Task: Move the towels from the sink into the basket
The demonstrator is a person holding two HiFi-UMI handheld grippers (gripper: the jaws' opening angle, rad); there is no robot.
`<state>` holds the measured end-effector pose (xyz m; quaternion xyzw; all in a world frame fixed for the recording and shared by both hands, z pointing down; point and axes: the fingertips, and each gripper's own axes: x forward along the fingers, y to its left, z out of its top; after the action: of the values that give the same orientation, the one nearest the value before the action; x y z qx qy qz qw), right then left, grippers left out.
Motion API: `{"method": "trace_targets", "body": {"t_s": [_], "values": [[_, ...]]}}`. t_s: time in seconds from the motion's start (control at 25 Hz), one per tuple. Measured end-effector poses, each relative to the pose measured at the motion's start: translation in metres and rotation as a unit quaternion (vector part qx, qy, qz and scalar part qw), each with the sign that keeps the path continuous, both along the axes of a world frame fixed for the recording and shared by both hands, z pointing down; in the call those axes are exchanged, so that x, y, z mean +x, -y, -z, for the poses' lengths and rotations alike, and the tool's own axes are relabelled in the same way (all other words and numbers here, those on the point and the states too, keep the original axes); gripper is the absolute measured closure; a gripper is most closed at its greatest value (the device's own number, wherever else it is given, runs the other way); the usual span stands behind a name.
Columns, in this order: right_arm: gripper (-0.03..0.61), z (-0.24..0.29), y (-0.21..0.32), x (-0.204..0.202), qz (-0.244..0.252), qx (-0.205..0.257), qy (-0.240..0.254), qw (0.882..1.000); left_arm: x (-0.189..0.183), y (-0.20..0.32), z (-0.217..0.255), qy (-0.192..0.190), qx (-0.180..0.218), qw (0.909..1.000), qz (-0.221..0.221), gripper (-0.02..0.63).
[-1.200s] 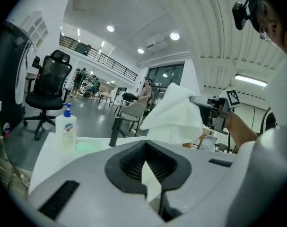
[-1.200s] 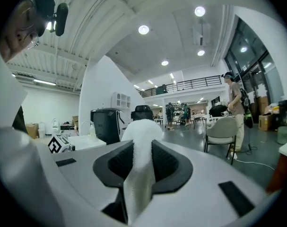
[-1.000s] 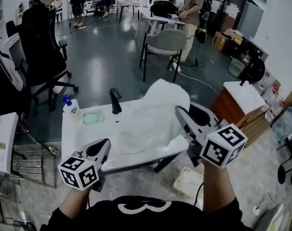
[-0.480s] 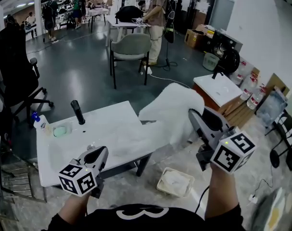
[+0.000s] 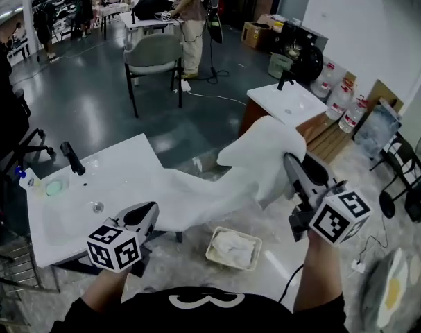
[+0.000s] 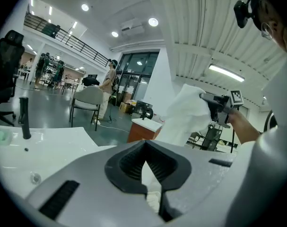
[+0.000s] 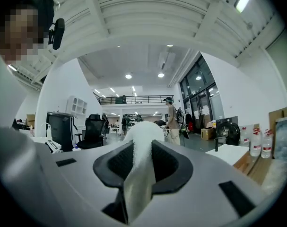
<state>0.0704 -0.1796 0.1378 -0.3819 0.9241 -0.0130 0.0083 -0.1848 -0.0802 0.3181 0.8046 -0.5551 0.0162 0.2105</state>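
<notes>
The right gripper (image 5: 292,161) is clamping one end of a white towel (image 5: 217,189). The left gripper (image 5: 148,211) is pinching the other end, so the towel is stretching between them, with the basket (image 5: 211,247) below.

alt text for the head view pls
A white towel hangs stretched between the right gripper, held higher, and the left gripper, both clamped on it. Below, a basket holding white cloth sits on the floor beside the white sink.

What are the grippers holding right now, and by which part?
One white towel, stretched between both: the right gripper jaws pinch its raised end, and the left gripper seems to pinch its low end.
</notes>
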Motion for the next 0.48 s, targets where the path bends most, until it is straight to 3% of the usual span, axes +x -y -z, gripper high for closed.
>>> {"method": "trace_targets", "body": {"t_s": [0.24,0.48], "values": [[0.48,-0.04,0.018,0.051,-0.004,-0.042,-0.015,0.999,0.063,0.023,-0.008,0.006,-0.01,0.9995,-0.03,0.607],[0.48,-0.12,0.037,0.089,-0.008,-0.121,-0.043,0.992,0.106,0.042,-0.035,0.007,-0.033,0.9982,-0.05,0.607]]}}
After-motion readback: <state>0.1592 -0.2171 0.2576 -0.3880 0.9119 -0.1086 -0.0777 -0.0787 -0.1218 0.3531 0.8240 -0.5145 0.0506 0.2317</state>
